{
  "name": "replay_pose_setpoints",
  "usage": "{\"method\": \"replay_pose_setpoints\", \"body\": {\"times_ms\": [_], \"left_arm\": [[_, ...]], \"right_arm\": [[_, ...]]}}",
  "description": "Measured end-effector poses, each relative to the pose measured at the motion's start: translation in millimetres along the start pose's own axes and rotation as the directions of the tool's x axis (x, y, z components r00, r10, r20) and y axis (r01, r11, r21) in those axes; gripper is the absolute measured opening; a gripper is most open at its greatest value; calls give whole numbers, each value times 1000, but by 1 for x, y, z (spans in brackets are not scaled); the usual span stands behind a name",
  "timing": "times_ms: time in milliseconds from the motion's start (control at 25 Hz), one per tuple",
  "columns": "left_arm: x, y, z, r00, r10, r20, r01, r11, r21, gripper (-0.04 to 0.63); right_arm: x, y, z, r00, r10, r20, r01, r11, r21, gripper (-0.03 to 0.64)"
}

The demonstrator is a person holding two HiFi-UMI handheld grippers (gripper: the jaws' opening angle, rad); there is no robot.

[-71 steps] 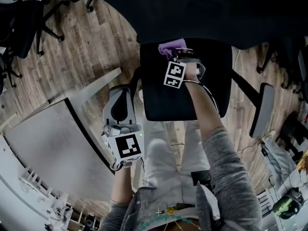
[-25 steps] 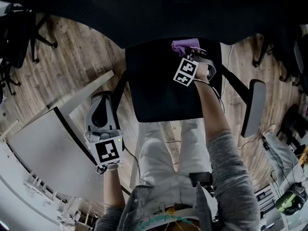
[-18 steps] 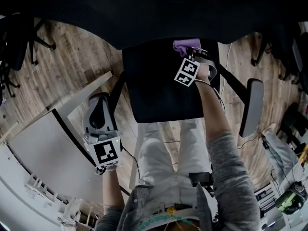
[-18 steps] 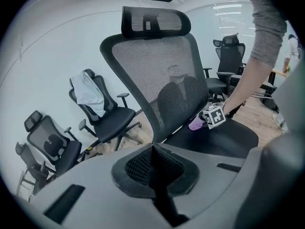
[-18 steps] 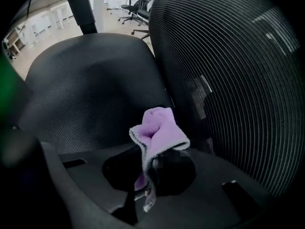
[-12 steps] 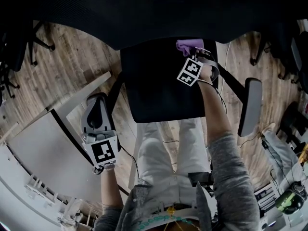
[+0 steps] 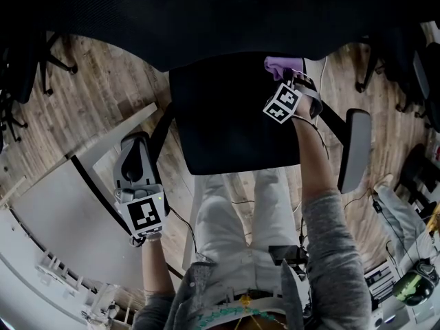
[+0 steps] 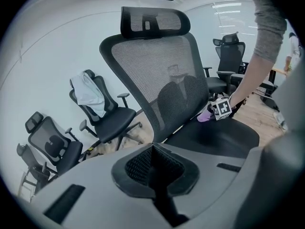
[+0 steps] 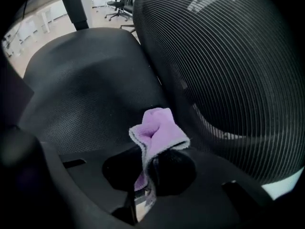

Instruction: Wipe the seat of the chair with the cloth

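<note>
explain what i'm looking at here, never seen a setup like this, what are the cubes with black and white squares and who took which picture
There is no robot here: a person holds a hand tool with two jaws in each hand. The head view comes from a camera on the person's head, looking steeply down at a black chair seat. The other two views come from cameras riding on each tool, looking along its jaws. Each marker cube is simply part of its gripper. The right gripper has its jaws shut on a purple cloth, at the back of the seat near the mesh backrest. The left gripper is held off to the side of the chair, jaws together with nothing between them.
</note>
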State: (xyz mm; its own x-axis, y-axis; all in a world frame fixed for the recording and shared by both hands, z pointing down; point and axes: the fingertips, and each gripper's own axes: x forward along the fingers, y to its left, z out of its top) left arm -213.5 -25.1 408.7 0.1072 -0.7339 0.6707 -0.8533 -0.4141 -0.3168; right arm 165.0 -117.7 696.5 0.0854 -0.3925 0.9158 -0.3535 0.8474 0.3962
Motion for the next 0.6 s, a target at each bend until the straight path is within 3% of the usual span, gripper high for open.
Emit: {"method": "replay_pose_setpoints", "body": {"times_ms": [240,600], "left_arm": [[0,0,1,1000,-4,-1,4,1000,-1,-3],[0,-1,0,1000,3,-10,-2,1000,4,-3]], "right_arm": [[-3,-7,-17,1000,-17,-8,18,998,68,48],[1,-5,-18,1000,-15,-3,15,995,97,46]]}}
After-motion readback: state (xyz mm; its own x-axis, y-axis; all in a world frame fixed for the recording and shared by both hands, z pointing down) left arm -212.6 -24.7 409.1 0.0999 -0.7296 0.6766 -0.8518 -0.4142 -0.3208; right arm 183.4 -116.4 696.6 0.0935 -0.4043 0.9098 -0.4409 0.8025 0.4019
